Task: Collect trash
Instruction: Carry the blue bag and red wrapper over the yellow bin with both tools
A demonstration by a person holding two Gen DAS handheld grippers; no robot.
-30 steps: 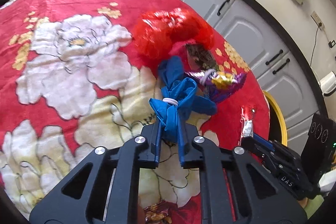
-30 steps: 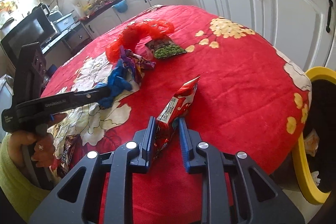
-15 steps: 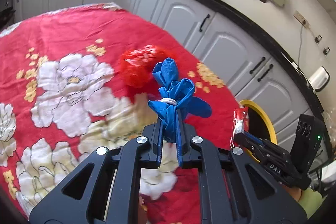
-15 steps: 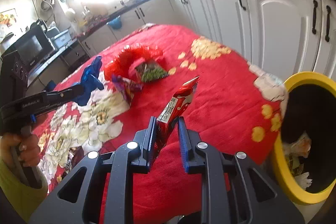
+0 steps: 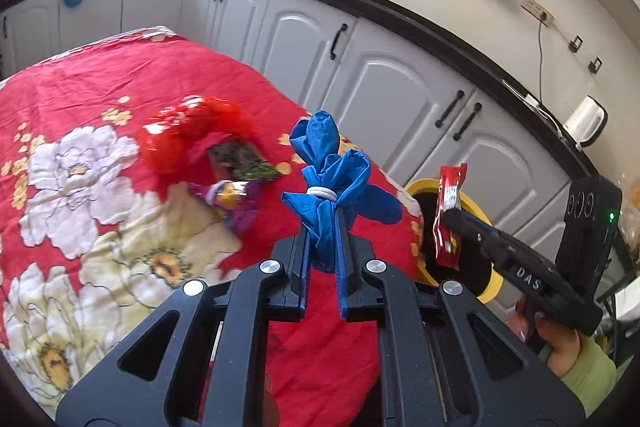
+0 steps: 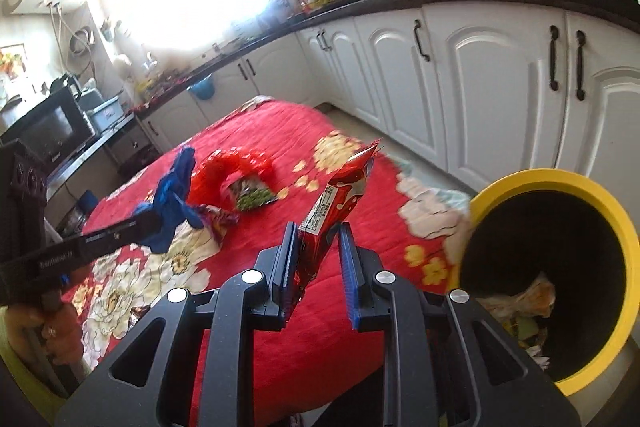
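Observation:
My left gripper [image 5: 322, 247] is shut on a bunched blue glove [image 5: 332, 183] tied with a white band and holds it above the red flowered table cover [image 5: 80, 99]. My right gripper [image 6: 316, 247] is shut on a red snack wrapper [image 6: 336, 195], held up near the yellow-rimmed bin [image 6: 560, 183]. In the left wrist view the wrapper [image 5: 450, 215] hangs over the bin [image 5: 490, 281]. On the table lie a red plastic bag [image 5: 188, 131], a green-pea packet [image 5: 240, 161] and a purple wrapper [image 5: 232, 197].
The bin holds some trash [image 6: 532, 303] and stands at the table's corner. White cabinets [image 5: 384, 99] run close behind the table and bin. A dark wrapper [image 6: 138, 311] lies near the table's front left edge.
Both grippers rose and swung toward the bin with their loads. The red wrapper now hangs by the bin's rim. The blue glove is lifted higher off the table.

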